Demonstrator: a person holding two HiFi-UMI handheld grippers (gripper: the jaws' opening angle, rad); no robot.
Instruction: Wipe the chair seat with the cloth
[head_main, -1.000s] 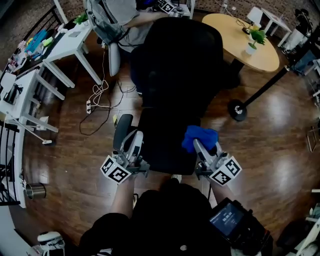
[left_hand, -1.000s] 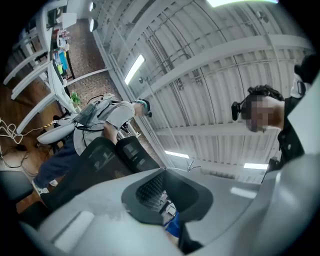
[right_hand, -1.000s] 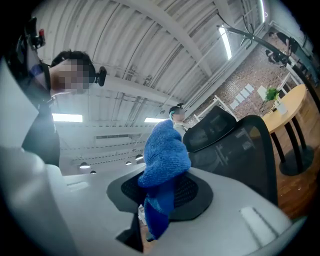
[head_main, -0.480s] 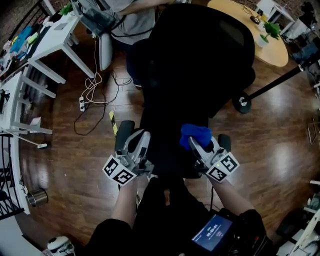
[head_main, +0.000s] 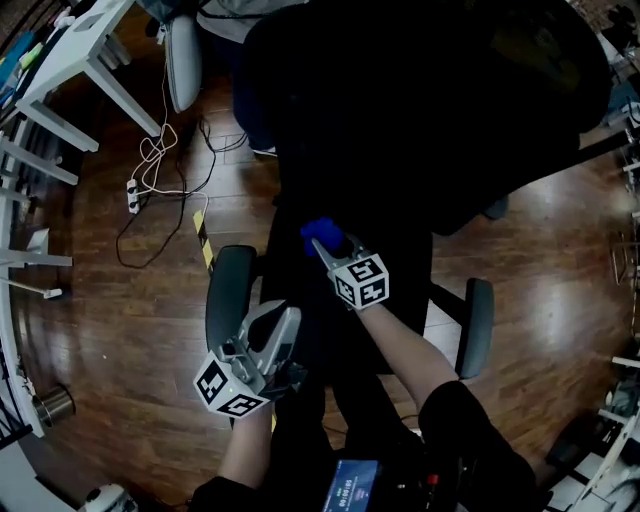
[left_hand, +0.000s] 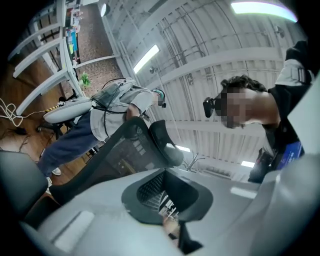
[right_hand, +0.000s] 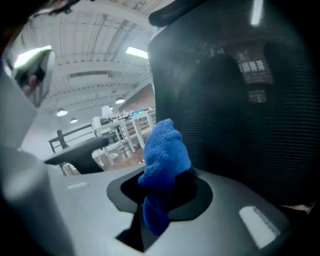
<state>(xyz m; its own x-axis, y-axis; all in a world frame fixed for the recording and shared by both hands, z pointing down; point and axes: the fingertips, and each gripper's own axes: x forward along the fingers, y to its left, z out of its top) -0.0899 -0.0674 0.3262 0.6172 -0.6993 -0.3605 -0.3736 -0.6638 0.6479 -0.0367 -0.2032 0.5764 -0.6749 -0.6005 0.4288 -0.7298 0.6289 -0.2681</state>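
step: wiping, seemingly mid-stroke | right tool (head_main: 325, 245) clamped on cloth (head_main: 320, 230), low over seat (head_main: 400, 270) near backrest | left tool (head_main: 275, 325) closed, empty, beside armrest (head_main: 228, 290) | next: keep cloth pressed, drag across seat

Looking steeply down from overhead in the head view, close and tilted up toward the ceiling (left_hand: 200, 60) in both gripper views, sharing the chair back (head_main: 420, 100).
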